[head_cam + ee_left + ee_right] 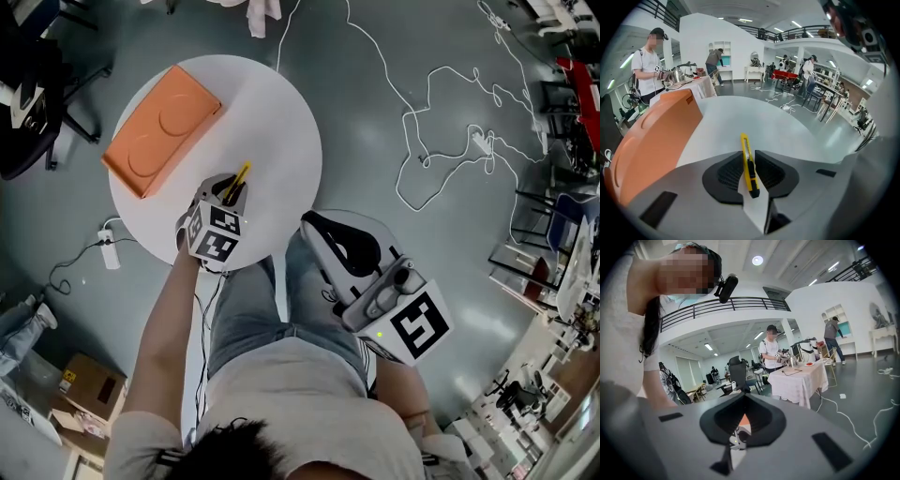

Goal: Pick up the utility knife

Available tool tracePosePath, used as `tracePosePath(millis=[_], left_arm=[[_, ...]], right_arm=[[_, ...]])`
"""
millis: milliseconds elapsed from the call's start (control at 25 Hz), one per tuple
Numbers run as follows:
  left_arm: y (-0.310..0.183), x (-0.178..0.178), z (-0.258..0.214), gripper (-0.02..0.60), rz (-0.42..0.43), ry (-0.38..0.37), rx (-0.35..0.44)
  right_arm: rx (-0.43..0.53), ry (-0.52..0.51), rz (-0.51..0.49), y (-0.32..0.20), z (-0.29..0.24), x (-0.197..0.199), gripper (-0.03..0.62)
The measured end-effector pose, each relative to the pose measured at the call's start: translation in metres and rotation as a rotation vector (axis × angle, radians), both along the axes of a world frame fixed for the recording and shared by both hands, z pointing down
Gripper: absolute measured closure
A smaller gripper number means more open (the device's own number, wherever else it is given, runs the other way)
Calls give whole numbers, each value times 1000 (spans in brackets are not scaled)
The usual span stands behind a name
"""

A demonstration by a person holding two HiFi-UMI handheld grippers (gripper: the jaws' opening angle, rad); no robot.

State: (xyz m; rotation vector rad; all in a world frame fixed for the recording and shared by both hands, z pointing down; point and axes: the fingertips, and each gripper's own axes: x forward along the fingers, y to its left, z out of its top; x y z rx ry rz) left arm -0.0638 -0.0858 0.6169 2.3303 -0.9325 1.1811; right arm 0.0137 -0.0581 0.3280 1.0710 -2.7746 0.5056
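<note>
The yellow utility knife [748, 161] is clamped between my left gripper's black pads, its tip pointing away over the round white table [754, 117]. In the head view the knife [238, 178] sticks out of the left gripper [231, 194], which hovers over the table's near part [272, 122]. My right gripper [328, 234] is held off the table over the person's lap; in its own view its jaws [740, 420] are closed together with nothing between them.
An orange box [161, 127] lies on the table's left side, seen large at the left in the left gripper view [651, 140]. White cables [441, 122] trail over the floor. A cardboard box [89, 389] and a power strip [109, 249] sit on the floor at left. People stand far off.
</note>
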Motion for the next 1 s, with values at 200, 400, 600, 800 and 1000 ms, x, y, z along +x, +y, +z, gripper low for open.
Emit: tracePosePath(millis=[200, 400, 600, 800, 1000], left_arm=[[1, 1, 1, 499, -15, -4, 5], [1, 2, 2, 513, -8, -39, -4], [2, 2, 2, 518, -17, -34, -18], [1, 7, -11, 520, -27, -13, 11], [-5, 15, -37, 520, -53, 41, 66]], right_arm=[[-10, -12, 4, 5, 2, 2, 586], [2, -34, 7, 4, -4, 2, 586], [-2, -6, 2, 10, -2, 4, 586], [15, 0, -10, 11, -9, 5, 586], [43, -1, -32, 12, -17, 4, 586]])
